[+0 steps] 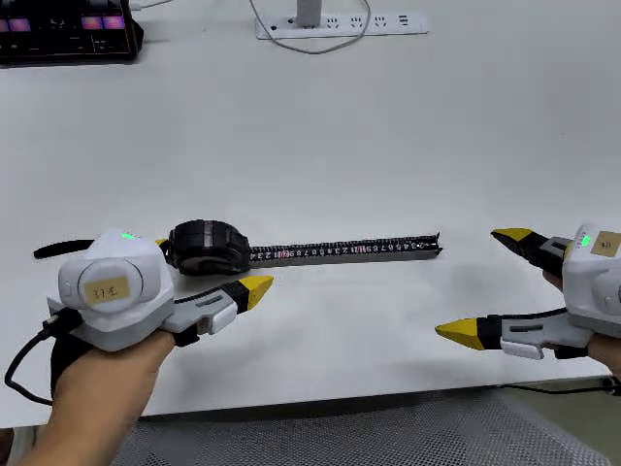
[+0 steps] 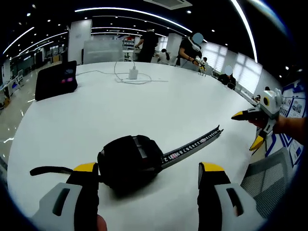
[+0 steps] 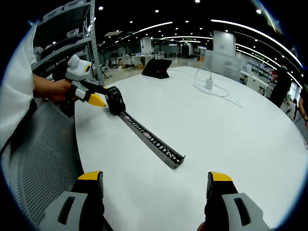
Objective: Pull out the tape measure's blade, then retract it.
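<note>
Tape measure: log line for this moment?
tape measure on table | blade out | left tool open, straddling tape measure | right tool open, clear of blade

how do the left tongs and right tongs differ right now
The left tongs have the tape measure's case between their jaws; the right tongs have nothing between theirs. The left tongs sit at the case end of the pulled-out blade; the right tongs sit beyond its free end, apart from it. Both are open, yellow-tipped.

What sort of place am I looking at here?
Probably a big open-plan office or lab: a broad white worktable, long ceiling light strips and grey metal storage shelves, with other people standing further back.
</note>
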Demonstrator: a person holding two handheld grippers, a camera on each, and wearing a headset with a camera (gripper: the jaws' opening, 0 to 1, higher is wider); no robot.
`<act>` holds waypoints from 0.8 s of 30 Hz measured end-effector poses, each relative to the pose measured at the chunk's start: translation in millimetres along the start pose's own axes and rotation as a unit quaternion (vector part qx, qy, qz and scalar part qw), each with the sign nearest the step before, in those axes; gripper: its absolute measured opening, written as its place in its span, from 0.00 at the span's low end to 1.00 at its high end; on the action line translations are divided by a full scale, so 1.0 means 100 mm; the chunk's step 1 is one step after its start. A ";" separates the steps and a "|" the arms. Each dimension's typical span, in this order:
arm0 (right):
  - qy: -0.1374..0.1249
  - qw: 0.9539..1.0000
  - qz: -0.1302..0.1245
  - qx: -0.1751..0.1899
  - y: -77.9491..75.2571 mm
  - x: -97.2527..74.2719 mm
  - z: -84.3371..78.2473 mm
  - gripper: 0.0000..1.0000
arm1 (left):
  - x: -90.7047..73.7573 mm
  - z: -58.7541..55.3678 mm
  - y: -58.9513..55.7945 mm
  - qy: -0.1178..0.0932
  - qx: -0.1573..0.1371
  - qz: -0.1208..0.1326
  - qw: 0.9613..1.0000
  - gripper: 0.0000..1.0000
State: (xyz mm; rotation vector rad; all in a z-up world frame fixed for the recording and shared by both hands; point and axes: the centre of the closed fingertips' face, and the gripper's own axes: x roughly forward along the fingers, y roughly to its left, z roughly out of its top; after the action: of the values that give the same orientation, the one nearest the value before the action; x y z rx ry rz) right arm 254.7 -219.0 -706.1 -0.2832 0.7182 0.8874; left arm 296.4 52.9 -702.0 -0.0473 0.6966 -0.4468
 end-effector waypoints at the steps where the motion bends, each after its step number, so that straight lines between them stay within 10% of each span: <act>1: 0.000 1.000 0.001 -0.001 0.00 0.00 0.01 0.87 | 0.01 0.01 0.00 -0.002 -0.012 -0.001 1.000 0.83; 24: 0.028 0.998 0.027 -0.043 -0.13 0.03 0.13 0.73 | 0.12 0.01 0.15 -0.014 -0.054 0.090 0.994 0.72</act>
State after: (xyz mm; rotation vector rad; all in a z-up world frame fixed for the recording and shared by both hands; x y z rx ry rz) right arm 271.8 -219.0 -699.1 -0.3674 0.7444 0.9669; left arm 310.4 61.1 -711.6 -0.0922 0.6895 -0.2347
